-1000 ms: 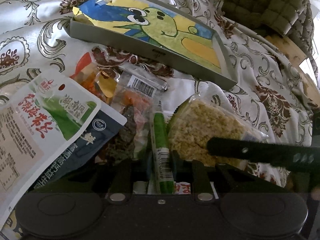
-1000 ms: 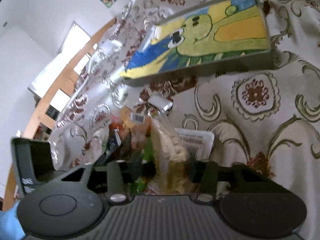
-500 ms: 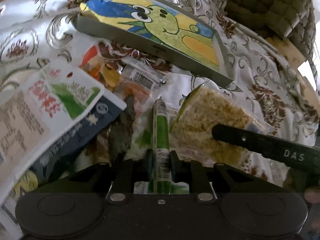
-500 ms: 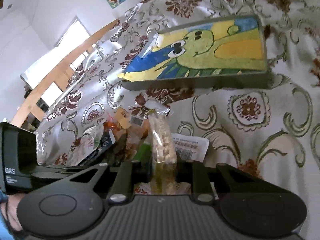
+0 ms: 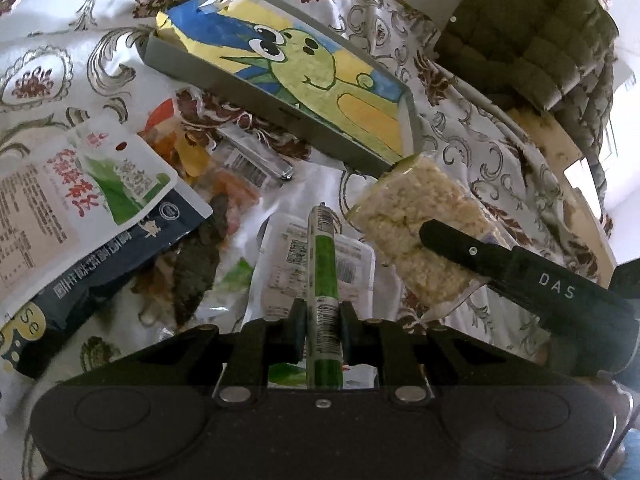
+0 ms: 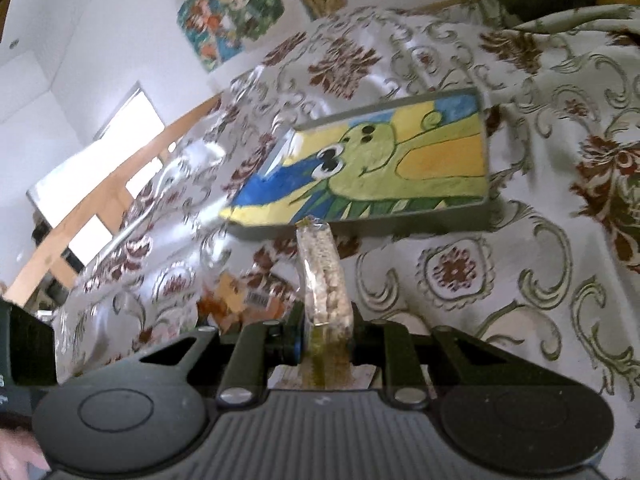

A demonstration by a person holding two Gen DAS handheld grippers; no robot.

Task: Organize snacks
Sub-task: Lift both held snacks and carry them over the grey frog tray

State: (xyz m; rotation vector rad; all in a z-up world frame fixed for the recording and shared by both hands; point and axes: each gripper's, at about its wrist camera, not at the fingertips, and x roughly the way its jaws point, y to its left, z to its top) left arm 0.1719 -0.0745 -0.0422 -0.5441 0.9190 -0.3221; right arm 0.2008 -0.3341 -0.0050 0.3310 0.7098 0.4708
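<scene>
The left hand-held gripper (image 5: 323,326) is clamped on a green snack stick (image 5: 322,268), whose long axis runs straight away from the camera; a barcode is printed near the grip, its digits too small to read. The right hand-held gripper (image 6: 325,334), lettered "DAS" on one finger in the left view, pinches a clear pack of puffed-rice cake (image 6: 323,280), held edge-on above the patterned cloth (image 6: 460,280) with its far end toward the grey tray (image 6: 360,227), which is lined with a frog drawing. Loose pouches (image 5: 84,200) with Chinese print lie on the cloth, left of the stick.
</scene>
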